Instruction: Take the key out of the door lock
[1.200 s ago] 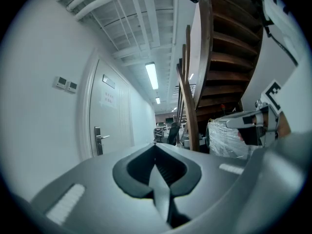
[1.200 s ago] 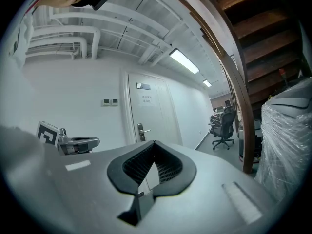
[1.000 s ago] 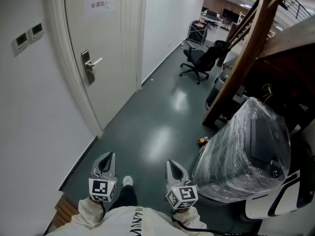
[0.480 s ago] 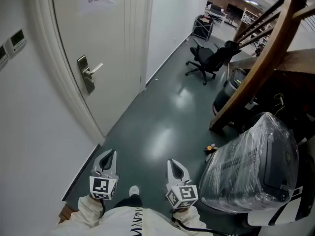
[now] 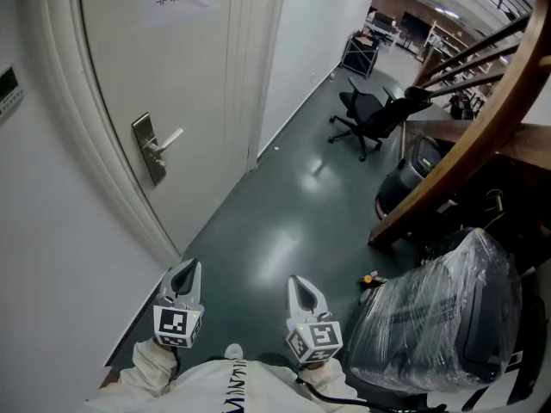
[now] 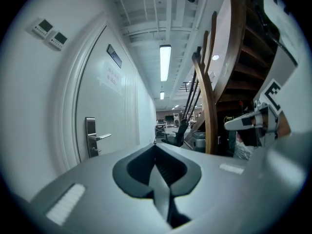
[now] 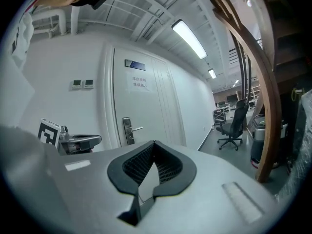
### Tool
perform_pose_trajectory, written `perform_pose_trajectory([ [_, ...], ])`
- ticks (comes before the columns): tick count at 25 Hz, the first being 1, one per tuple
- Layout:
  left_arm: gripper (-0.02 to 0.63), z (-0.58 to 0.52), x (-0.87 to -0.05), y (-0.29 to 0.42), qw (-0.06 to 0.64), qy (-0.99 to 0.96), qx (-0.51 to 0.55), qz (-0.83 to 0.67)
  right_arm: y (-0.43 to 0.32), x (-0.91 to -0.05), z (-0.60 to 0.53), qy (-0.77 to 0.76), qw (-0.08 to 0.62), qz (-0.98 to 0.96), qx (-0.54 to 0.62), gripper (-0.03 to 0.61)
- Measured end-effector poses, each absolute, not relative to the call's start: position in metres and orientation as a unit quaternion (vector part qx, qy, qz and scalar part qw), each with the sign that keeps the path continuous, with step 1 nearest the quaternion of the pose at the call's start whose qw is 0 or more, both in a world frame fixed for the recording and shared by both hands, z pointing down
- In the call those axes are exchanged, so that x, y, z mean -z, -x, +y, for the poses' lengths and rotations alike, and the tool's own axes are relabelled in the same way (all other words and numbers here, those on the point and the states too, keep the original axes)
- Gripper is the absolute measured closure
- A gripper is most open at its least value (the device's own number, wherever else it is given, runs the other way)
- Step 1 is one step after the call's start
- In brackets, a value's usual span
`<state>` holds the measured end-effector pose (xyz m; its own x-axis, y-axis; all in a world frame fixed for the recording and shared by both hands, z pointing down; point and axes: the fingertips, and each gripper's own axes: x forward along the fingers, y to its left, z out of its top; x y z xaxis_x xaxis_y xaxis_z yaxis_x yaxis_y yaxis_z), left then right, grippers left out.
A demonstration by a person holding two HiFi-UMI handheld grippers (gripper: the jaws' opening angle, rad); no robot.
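Head view: left claw and right claw are held low over the floor, well apart from the door. Its lock plate is seen; the key cannot be made out. Left gripper view: jaws are closed, empty. Right gripper view: jaws are closed, empty.

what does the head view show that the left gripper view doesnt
Only the head view: the marker cube on the left hand-held gripper, and a white shoe tip on the dark green floor.

Only the left gripper view: the ceiling light strip, and that gripper's jaws seen head-on, closed together with nothing between them.

Both: the white door, its lever handle, the office chair and the right hand-held gripper.
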<state>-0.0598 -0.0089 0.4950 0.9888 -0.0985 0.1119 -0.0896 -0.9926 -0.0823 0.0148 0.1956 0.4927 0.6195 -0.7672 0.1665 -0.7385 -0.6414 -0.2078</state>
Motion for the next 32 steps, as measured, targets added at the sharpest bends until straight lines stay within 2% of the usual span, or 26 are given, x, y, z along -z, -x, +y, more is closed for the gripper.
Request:
perform_pose_trajectory([
  [10,0.615,-0.044,-0.505,0.016,0.041,0.994,0.066,0.075,-0.077,-0.505,0.152,0.883,0.060,0.448,0.129,0.578],
  [21,0.615,-0.101,-0.505,-0.037,0.044,0.977,0.086,0.190,-0.177,-0.509,0.057,0.819,0.062,0.554,0.138,0.578],
  [32,0.615,-0.136,-0.496,-0.076,0.039,0.946,0.087,0.309,-0.246,-0.498,-0.017,0.742,0.045,0.655,0.136,0.578],
])
